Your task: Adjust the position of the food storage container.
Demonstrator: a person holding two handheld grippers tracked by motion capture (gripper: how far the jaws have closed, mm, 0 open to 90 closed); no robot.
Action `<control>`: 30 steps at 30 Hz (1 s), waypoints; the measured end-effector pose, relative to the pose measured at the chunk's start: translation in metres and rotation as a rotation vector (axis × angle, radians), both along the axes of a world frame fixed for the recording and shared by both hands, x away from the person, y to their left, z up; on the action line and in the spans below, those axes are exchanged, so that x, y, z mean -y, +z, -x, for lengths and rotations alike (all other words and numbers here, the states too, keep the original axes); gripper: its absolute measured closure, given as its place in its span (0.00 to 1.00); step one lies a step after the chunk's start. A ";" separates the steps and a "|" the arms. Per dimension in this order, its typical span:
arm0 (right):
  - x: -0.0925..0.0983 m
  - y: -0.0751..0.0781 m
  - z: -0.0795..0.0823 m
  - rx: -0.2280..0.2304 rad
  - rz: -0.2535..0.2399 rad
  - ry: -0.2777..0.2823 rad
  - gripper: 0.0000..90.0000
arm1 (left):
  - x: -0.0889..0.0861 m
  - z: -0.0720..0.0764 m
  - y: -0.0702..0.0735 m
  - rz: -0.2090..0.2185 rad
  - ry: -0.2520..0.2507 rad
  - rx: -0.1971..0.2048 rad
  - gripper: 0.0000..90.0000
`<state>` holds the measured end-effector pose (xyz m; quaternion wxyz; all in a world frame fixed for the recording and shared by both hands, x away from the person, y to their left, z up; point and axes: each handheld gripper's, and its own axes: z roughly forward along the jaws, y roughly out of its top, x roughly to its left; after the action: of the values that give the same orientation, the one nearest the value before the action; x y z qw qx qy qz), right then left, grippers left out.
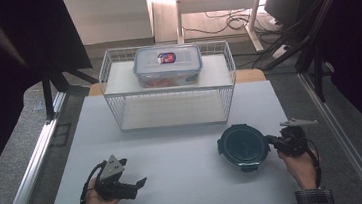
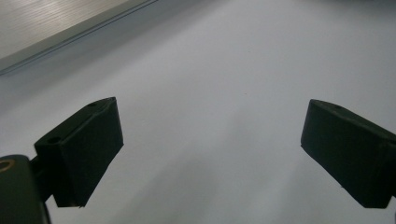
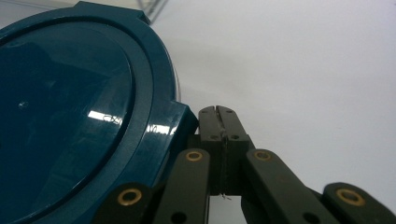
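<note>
A round container with a dark blue lid point(image 1: 243, 146) lies on the white table point(image 1: 187, 187) at the right. My right gripper point(image 1: 272, 141) sits at its right edge, held by a hand. In the right gripper view the jaws point(image 3: 218, 112) are shut flat against each other with nothing between them, right beside a tab of the blue lid point(image 3: 70, 116). My left gripper point(image 1: 139, 182) rests low at the front left, pointing right. In its own view it stands open point(image 2: 210, 140) over bare white table.
A white wire basket point(image 1: 107, 69) stands at the back middle of the table, with a clear rectangular food box point(image 1: 168, 65) resting on top. Metal rails run along both table sides. Cables lie on the floor behind.
</note>
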<state>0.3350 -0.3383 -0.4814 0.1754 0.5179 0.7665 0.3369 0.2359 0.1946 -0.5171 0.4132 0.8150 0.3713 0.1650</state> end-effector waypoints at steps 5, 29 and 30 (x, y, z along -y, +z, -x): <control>-0.028 -0.002 0.008 -0.025 -0.015 0.075 1.00 | 0.001 0.000 -0.001 -0.003 -0.003 -0.005 0.06; -0.144 -0.011 0.015 -0.047 -0.062 0.327 1.00 | 0.003 -0.001 -0.003 -0.007 -0.010 -0.018 0.06; -0.144 -0.011 0.015 -0.047 -0.062 0.327 1.00 | 0.003 -0.001 -0.003 -0.007 -0.010 -0.018 0.06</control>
<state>0.3202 -0.1946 -0.4927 0.0841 0.3993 0.8338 0.3720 0.2369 0.1913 -0.5196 0.4079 0.8197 0.3704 0.1567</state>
